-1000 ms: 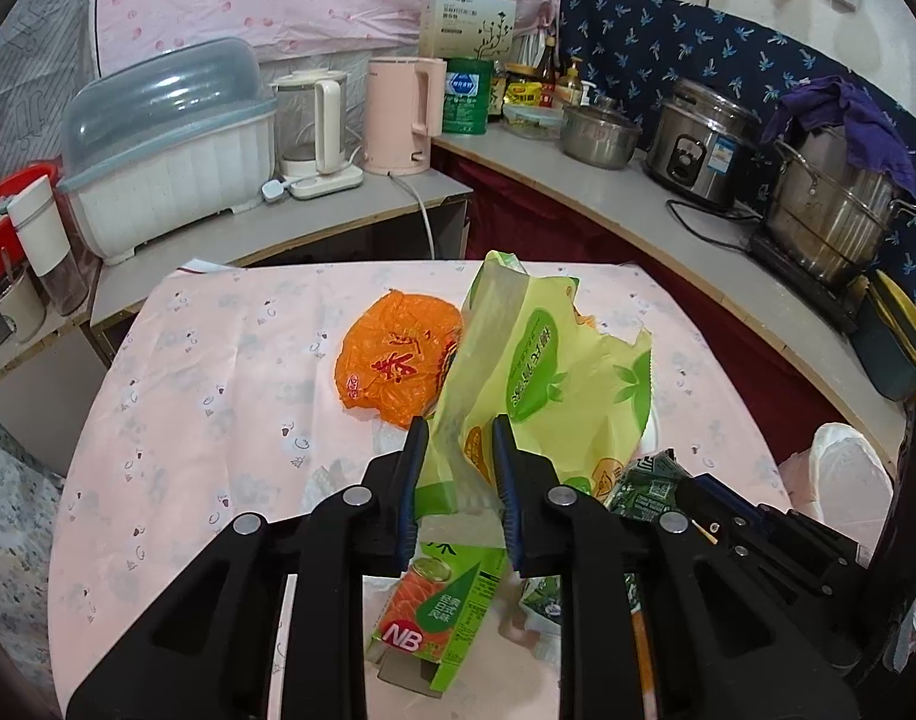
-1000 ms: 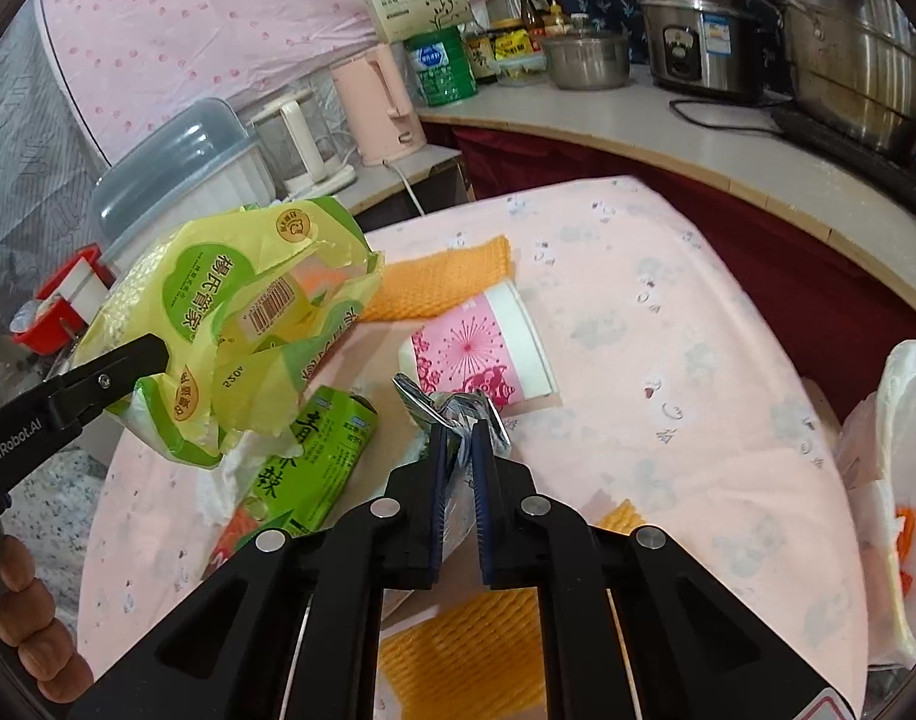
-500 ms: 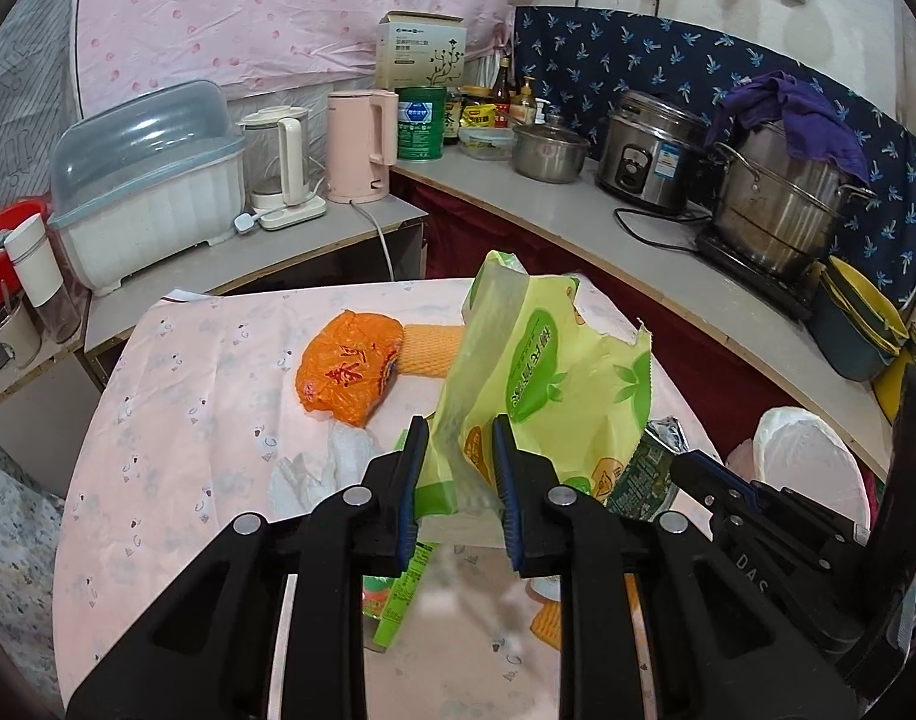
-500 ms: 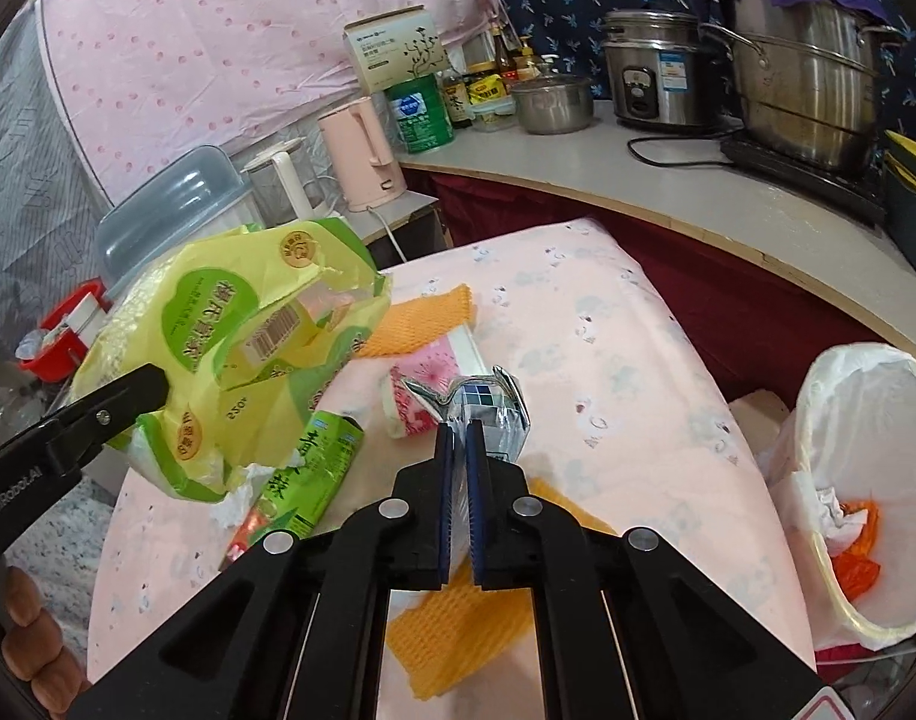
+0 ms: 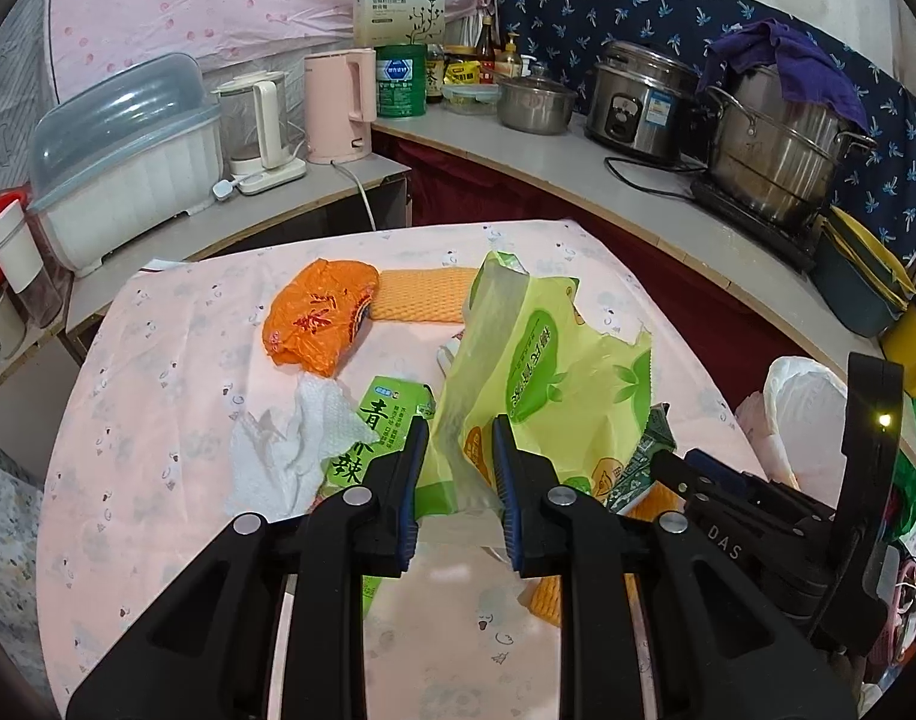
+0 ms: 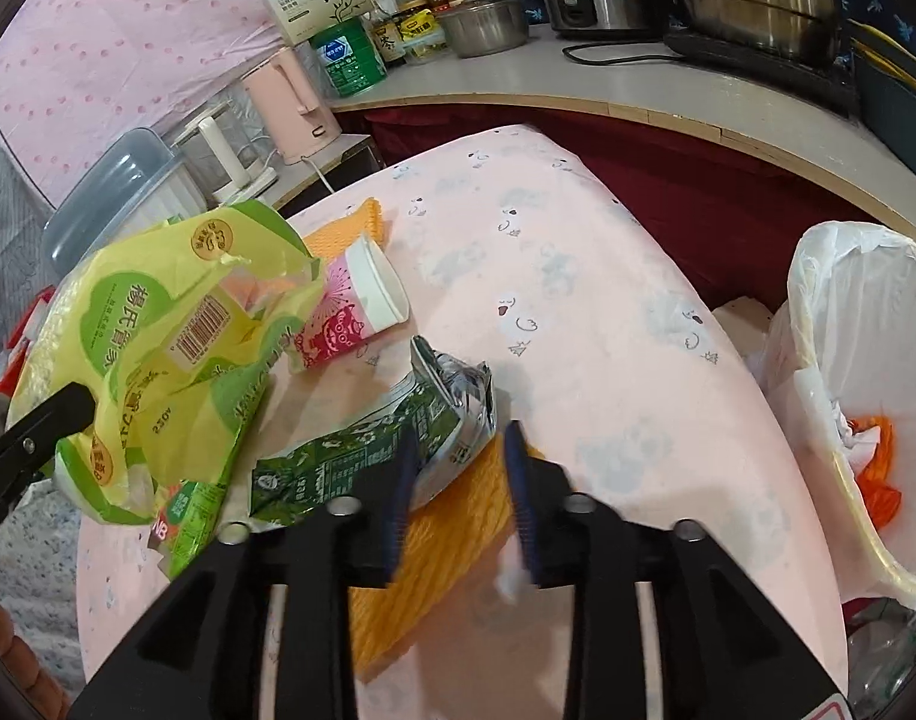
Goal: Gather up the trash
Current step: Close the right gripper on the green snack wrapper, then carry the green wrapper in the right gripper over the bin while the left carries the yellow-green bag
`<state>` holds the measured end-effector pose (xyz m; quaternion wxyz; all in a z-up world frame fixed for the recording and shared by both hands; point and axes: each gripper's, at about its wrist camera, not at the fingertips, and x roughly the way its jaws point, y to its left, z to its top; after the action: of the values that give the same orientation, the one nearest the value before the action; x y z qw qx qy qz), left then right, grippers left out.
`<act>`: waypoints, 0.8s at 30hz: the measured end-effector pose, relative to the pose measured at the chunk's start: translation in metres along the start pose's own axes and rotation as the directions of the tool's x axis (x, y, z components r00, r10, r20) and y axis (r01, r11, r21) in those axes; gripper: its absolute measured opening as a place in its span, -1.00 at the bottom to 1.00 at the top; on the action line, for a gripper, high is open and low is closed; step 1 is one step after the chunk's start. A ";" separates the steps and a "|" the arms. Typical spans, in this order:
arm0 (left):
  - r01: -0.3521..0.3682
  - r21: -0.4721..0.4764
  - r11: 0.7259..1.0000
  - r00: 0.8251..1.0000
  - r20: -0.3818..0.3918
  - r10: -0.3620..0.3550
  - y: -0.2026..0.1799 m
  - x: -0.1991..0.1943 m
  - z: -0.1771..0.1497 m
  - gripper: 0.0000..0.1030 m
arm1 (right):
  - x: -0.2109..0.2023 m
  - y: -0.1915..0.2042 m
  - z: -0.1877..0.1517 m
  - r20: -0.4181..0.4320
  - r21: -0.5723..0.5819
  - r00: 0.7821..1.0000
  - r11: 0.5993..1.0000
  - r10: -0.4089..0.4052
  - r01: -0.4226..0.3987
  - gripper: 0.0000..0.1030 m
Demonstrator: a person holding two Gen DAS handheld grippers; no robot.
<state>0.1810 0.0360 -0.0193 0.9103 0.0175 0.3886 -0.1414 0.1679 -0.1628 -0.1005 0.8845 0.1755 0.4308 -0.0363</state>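
Left gripper (image 5: 455, 450): low centre of the left wrist view, fingers clamped on the lower edge of the yellow-green bag (image 5: 553, 372), which stands up off the counter (image 5: 158, 420)
Right gripper (image 6: 458, 468): low centre of the right wrist view, fingers apart, nothing between them; the dark green foil wrapper (image 6: 386, 444) lies on the counter at the left finger, on top of an orange foam net (image 6: 446, 546)
Progress: early by my reading; only a few orange and white scraps lie in the bin (image 6: 847, 360) at the right edge of the right wrist view, while most trash is on the counter
Left to collect: both items above, the green carton (image 5: 374, 438), the white tissue (image 5: 290, 450), the pink paper cup (image 6: 356, 312) on its side, the orange bag (image 5: 320, 318) and a second foam net (image 5: 422, 294)
Writing, near: "DAS" on the right gripper body seen from the left wrist; carton shows 青 and 辣, plus "NB" at its end; the yellow-green bag carries a barcode and Chinese characters too warped to read surely
Writing, far: box, green tin and bottles at the upper centre have labels too small to read
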 end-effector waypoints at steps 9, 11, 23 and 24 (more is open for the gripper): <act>-0.003 -0.001 1.000 1.000 -0.022 0.003 0.003 0.017 -0.001 -0.59 | 0.025 0.006 0.013 0.001 -0.029 1.000 1.000 -0.005 0.005 -0.23; -0.006 0.000 1.000 1.000 -0.025 0.006 0.002 0.020 0.001 -0.59 | 0.031 0.006 0.014 -0.003 -0.027 1.000 1.000 0.001 -0.001 -0.24; -0.001 0.006 1.000 1.000 0.003 0.001 -0.007 0.010 0.006 -0.59 | 0.004 -0.001 0.023 0.077 0.008 0.996 0.999 0.040 -0.041 -0.46; 0.000 0.009 1.000 1.000 0.011 0.000 -0.009 0.006 0.007 -0.59 | -0.002 -0.002 0.025 0.090 0.010 0.995 0.999 0.044 -0.045 -0.46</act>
<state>0.1875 0.0244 -0.0179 0.9123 0.0207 0.3831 -0.1432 0.1848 -0.1737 -0.0851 0.9024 0.1887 0.3865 -0.0270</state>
